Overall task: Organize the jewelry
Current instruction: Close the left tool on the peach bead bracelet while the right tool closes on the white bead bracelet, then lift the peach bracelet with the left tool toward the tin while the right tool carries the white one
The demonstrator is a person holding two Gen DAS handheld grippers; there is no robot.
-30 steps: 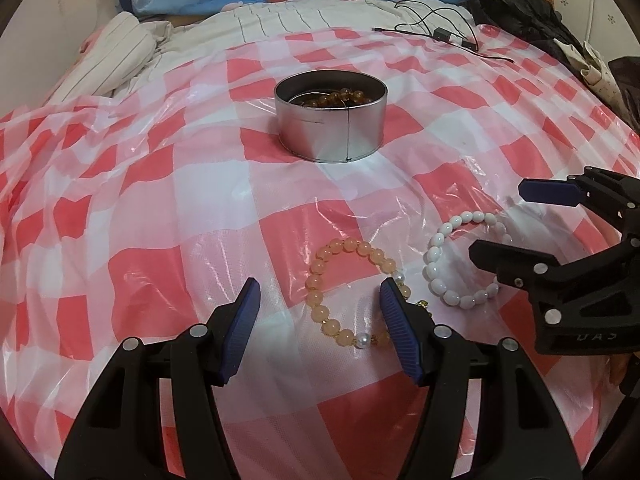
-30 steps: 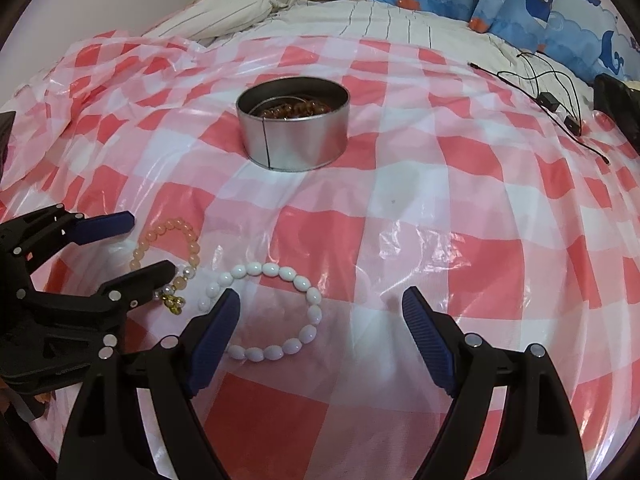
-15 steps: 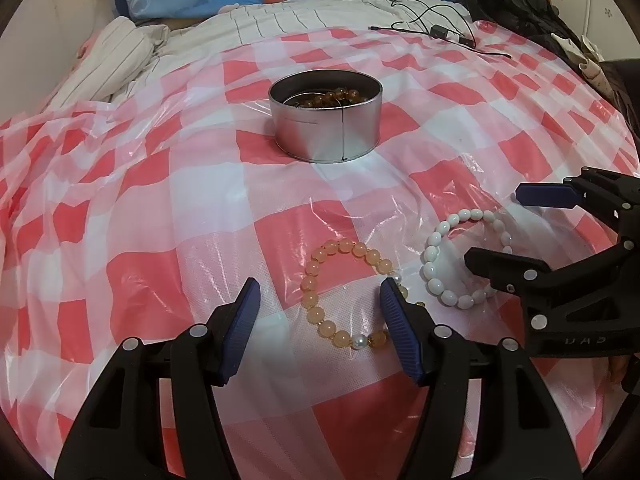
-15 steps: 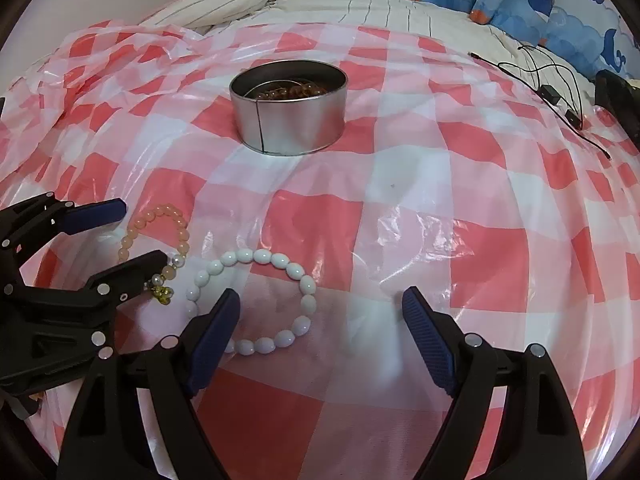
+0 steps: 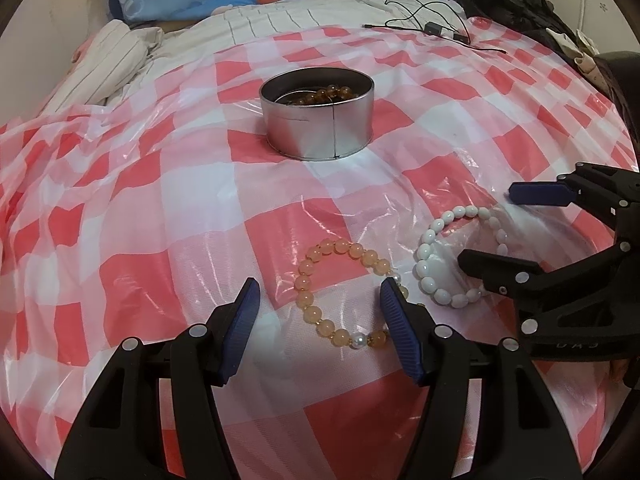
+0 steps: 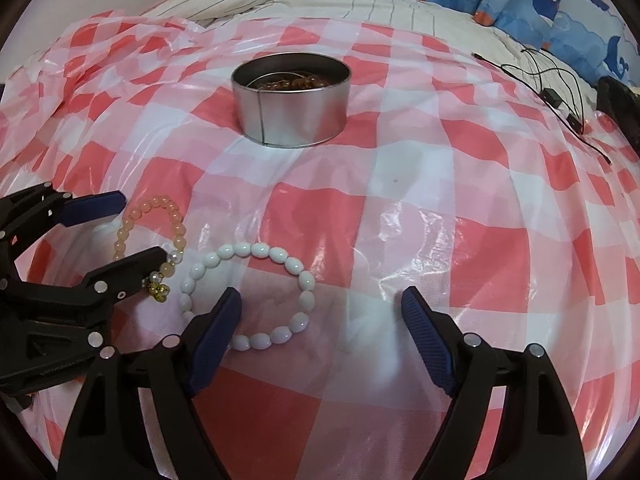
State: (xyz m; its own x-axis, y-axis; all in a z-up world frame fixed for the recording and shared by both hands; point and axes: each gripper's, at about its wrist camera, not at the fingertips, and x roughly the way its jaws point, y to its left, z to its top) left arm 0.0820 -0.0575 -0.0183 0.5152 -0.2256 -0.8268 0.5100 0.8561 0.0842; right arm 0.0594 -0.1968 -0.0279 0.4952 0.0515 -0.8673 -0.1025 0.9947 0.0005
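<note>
Your right gripper (image 6: 320, 316), jaws just narrowing but empty, straddles the white bead bracelet (image 6: 298, 321); your left gripper (image 5: 318, 312) waits wide over the peach bead bracelet (image 5: 308, 304), ready for 2 pickups.

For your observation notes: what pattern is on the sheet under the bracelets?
Red-and-white checks on the plastic sheet, clearest in the right wrist view.

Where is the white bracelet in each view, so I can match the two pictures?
Left wrist: white bracelet at right of centre, beside the peach bracelet.
Right wrist: low, left of centre, by the left finger.
Shared landmark: the tin beyond it.
</note>
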